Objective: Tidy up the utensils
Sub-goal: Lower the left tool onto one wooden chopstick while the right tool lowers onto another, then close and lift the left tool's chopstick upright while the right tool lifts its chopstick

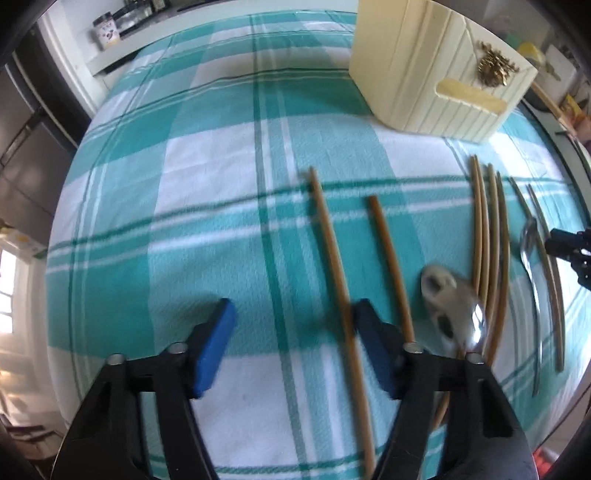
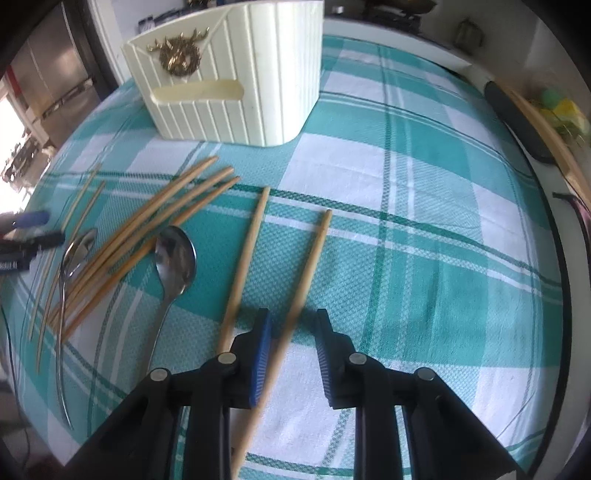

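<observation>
Several wooden chopsticks and two metal spoons lie on a teal-and-white checked cloth. In the right wrist view, my right gripper (image 2: 293,321) is open, its jaws standing either side of one chopstick (image 2: 306,273); a second chopstick (image 2: 245,254) lies just left. A large spoon (image 2: 173,258) and a smaller spoon (image 2: 75,251) lie beside a chopstick bundle (image 2: 147,229). A cream ribbed utensil holder (image 2: 236,81) stands behind. In the left wrist view, my left gripper (image 1: 295,314) is open and empty, a chopstick (image 1: 332,258) beside its right pad, a blurred spoon (image 1: 450,302) further right. The holder (image 1: 436,74) is far right.
The left gripper shows at the left edge of the right wrist view (image 2: 26,236); the right gripper shows at the right edge of the left wrist view (image 1: 572,247). A counter with jars (image 1: 110,26) lies beyond the table. A black item (image 2: 517,122) lies off the cloth's right edge.
</observation>
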The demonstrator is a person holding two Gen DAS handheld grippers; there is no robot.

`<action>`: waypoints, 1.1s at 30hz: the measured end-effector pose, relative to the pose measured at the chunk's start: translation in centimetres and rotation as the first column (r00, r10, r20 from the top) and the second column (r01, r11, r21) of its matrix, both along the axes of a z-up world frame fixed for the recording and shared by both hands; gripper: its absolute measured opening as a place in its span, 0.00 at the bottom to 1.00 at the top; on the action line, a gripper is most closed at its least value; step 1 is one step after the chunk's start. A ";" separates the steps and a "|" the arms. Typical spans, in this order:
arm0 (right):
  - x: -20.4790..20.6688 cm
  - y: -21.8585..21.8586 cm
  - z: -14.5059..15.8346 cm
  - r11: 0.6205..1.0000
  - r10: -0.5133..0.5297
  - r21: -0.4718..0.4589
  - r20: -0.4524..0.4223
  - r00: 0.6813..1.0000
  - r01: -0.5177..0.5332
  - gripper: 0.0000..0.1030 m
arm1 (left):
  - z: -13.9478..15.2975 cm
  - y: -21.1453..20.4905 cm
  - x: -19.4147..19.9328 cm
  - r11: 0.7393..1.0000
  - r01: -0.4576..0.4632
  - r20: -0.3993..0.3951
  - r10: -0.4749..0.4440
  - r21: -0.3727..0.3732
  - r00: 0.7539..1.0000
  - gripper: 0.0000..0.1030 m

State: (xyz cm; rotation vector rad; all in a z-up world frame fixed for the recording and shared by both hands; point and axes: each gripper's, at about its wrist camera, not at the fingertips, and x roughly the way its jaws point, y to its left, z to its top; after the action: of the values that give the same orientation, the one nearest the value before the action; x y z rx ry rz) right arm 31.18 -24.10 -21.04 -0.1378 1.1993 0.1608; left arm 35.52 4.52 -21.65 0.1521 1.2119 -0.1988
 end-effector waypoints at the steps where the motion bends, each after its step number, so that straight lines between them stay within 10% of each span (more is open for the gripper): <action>1: 0.7 0.1 0.0 1.000 -0.002 -0.003 -0.011 1.000 0.002 0.23 | 0.1 -0.4 0.4 1.000 0.008 0.005 -0.009 0.004 1.000 0.48; 5: 3.8 0.4 0.0 1.000 -0.016 0.019 -0.008 1.000 0.016 0.08 | 0.3 -1.6 2.2 1.000 0.011 0.006 -0.011 -0.016 1.000 0.04; 11: 4.6 -0.8 1.6 0.994 -0.042 0.102 0.071 0.997 0.035 0.06 | 3.5 -0.3 0.9 0.989 -0.040 0.118 0.057 -0.141 0.991 0.04; 19: -2.7 -1.2 11.2 0.981 -0.011 0.184 0.337 0.942 -0.054 0.06 | 13.2 3.5 -5.0 0.937 -0.018 0.337 0.144 -0.350 0.931 0.04; 33: -8.5 -0.6 18.0 0.973 0.047 0.173 0.506 0.862 -0.155 0.06 | 17.5 3.0 -8.8 0.923 0.067 0.469 0.129 -0.379 0.874 0.04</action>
State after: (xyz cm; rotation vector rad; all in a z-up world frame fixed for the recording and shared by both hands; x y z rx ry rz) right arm 22.68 -24.68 -3.05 -0.0526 0.6492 0.3221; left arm 26.77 7.54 -4.11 -0.1585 0.6495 -0.3445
